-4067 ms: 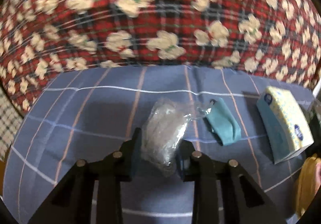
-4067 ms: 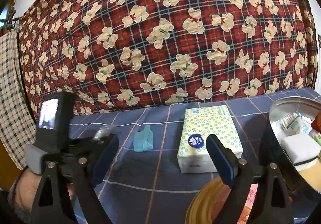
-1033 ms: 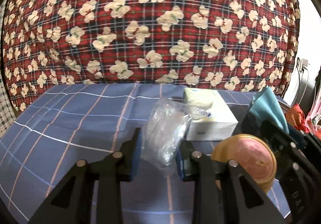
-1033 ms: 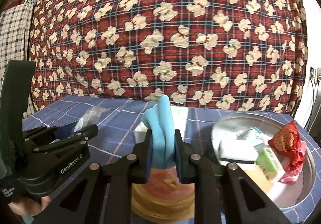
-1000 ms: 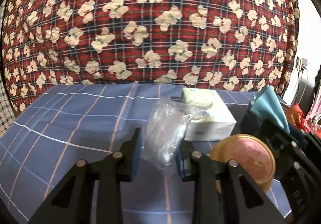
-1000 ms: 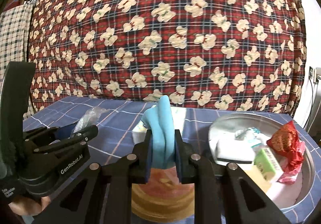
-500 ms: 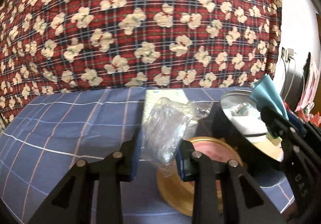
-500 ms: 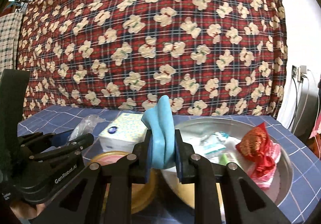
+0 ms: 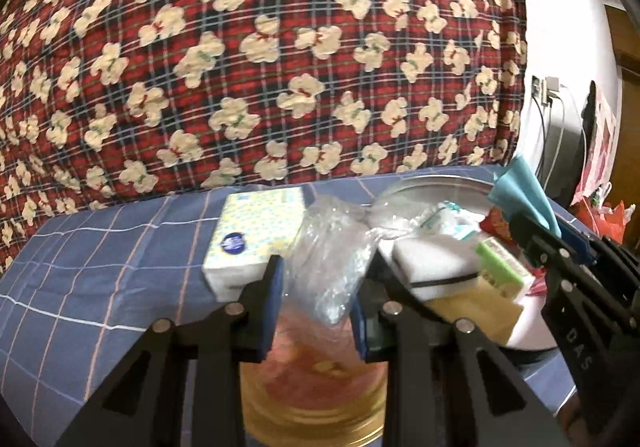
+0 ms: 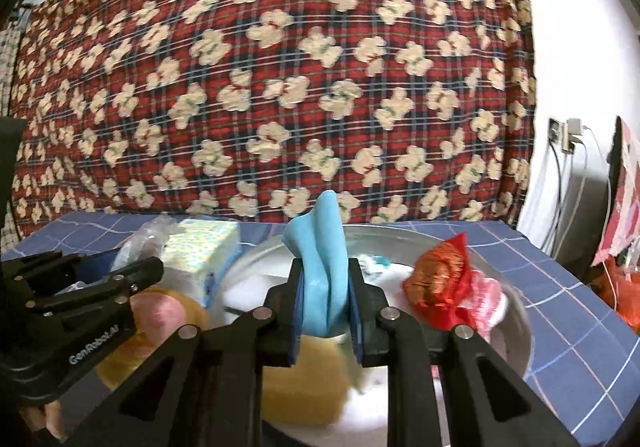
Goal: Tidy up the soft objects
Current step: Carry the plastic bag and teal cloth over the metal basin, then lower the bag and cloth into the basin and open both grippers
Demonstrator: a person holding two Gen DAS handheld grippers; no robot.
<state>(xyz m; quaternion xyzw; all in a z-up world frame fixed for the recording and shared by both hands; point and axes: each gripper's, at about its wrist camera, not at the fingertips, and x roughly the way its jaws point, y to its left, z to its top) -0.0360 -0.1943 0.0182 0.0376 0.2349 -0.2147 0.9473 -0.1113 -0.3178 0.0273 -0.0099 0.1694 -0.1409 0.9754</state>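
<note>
The round tin (image 9: 316, 403) is cut off by the left view's bottom edge, and the clear bag (image 9: 332, 267) and the left gripper (image 9: 318, 311) hide its far part. In the right view the blue cloth (image 10: 324, 279) and the right gripper (image 10: 325, 307) cover the basin's (image 10: 516, 311) middle. The basin's contents are blurred there, and the tissue pack (image 10: 200, 247) is half hidden behind the left gripper.

Crinkled clear plastic bag (image 9: 332, 267), glossy and see-through. Soft matt light-blue cloth (image 10: 324, 271), smoothly folded. Round shiny metal basin (image 10: 516, 311), smooth-walled. Blue checked woven cloth covers the desk (image 9: 100, 279), matt. Each black hand-held gripper looks matt plastic with small bright metal pins. The yellow-dotted tissue pack (image 9: 256, 235) has slick plastic wrap.
</note>
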